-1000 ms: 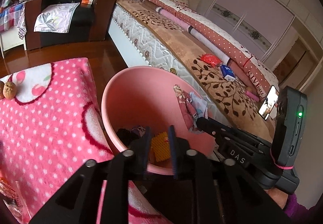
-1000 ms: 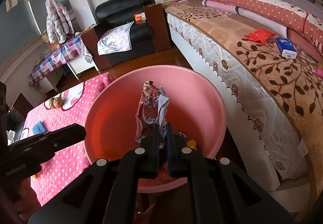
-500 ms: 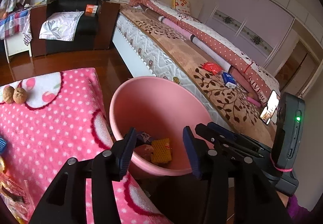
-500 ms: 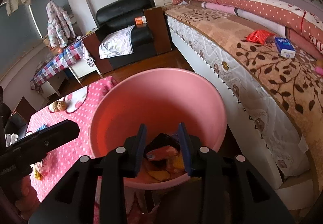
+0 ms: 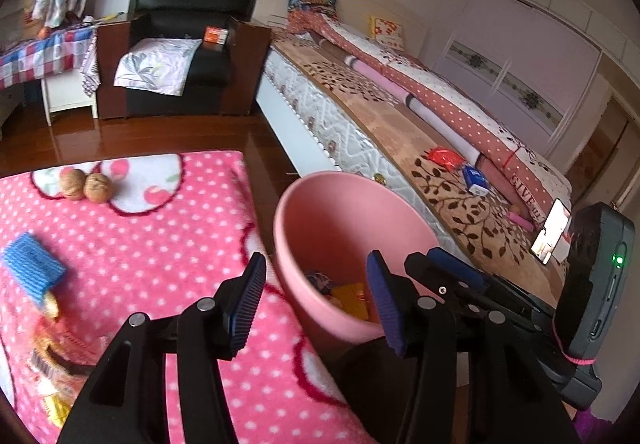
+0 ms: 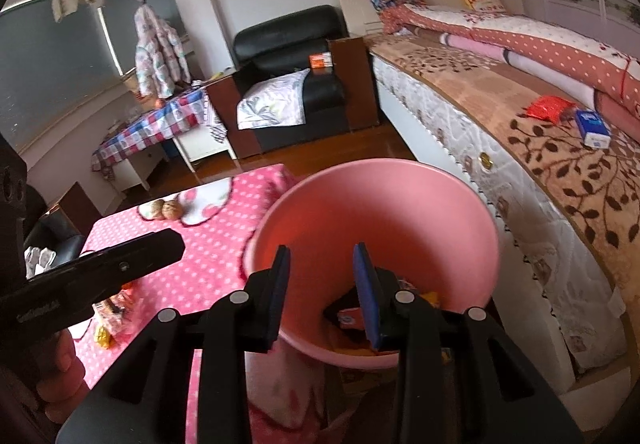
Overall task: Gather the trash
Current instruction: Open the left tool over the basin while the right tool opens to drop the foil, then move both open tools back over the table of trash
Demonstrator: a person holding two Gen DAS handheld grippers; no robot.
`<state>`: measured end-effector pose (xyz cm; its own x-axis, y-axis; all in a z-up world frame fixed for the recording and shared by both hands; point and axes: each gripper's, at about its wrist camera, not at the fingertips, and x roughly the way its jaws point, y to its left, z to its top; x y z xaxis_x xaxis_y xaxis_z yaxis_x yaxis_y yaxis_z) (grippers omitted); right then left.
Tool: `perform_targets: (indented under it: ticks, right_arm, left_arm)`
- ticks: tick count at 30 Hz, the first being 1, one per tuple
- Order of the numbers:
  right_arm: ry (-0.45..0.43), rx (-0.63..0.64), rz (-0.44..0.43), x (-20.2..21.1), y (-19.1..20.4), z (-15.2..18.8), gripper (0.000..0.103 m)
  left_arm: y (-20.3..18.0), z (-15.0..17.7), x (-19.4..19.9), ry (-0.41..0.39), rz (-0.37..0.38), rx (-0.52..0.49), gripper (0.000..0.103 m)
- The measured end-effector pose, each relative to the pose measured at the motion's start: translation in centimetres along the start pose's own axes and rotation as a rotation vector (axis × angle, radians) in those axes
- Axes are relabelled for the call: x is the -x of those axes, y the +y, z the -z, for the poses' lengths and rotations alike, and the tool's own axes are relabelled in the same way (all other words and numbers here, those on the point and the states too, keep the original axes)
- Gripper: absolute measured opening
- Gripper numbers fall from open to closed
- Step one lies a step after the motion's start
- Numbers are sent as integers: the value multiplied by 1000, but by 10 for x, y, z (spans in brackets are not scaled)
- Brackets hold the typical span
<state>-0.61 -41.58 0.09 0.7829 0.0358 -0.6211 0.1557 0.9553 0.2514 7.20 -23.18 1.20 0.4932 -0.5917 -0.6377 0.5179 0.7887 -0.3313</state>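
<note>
A pink plastic bin (image 5: pixel 344 211) stands beside the pink dotted tablecloth (image 5: pixel 160 244) and holds several wrappers (image 5: pixel 352 298) at its bottom. The bin also shows in the right wrist view (image 6: pixel 384 203) with wrappers (image 6: pixel 348 316) inside. My left gripper (image 5: pixel 316 296) is open and empty, over the bin's near left rim. My right gripper (image 6: pixel 322 288) is open and empty, above the bin's near rim. More wrappers (image 5: pixel 52 356) and a blue packet (image 5: pixel 32 268) lie on the cloth at the left.
Two walnuts (image 5: pixel 86 185) lie on the cloth's far side. A bed (image 5: pixel 400 131) runs along the right, with a red packet (image 5: pixel 444 155) and a blue box (image 5: pixel 474 179) on it. A black armchair (image 5: pixel 180 43) stands at the back.
Both grippers opened. The right one let go of a crumpled wrapper, which dropped into the bin. Both grippers pulled back and up, and the left view swung toward the table.
</note>
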Motion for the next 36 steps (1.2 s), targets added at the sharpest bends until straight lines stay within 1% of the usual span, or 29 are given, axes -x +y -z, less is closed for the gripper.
perform_targets:
  ticks: [8,14,19,23,29,33,36]
  right_arm:
    - [-17,36,-60,7,31,6,33]
    - [23,79,-110,1,57,14,33]
    - [59,116,-162,-6,79,20,33]
    - [77,148,-206,-12,96,24,33]
    - [111,175,-233,-22,111,31,33]
    - [131,173,-232,-27,112,34,33]
    - [143,168,-232,-31,111,34,33]
  left_arm:
    - [24,4,28,-33,-73,20,52]
    - [51,11,52,-53,-137,58,52]
    - [85,21,79,-70,-215,82,52]
    - [112,31,97,-82,-272,120,54]
    - [154,57,100,-32,-340,213,54]
    - [168,70,93,12,-353,253,54]
    - [172,74,90,24,-343,274,54]
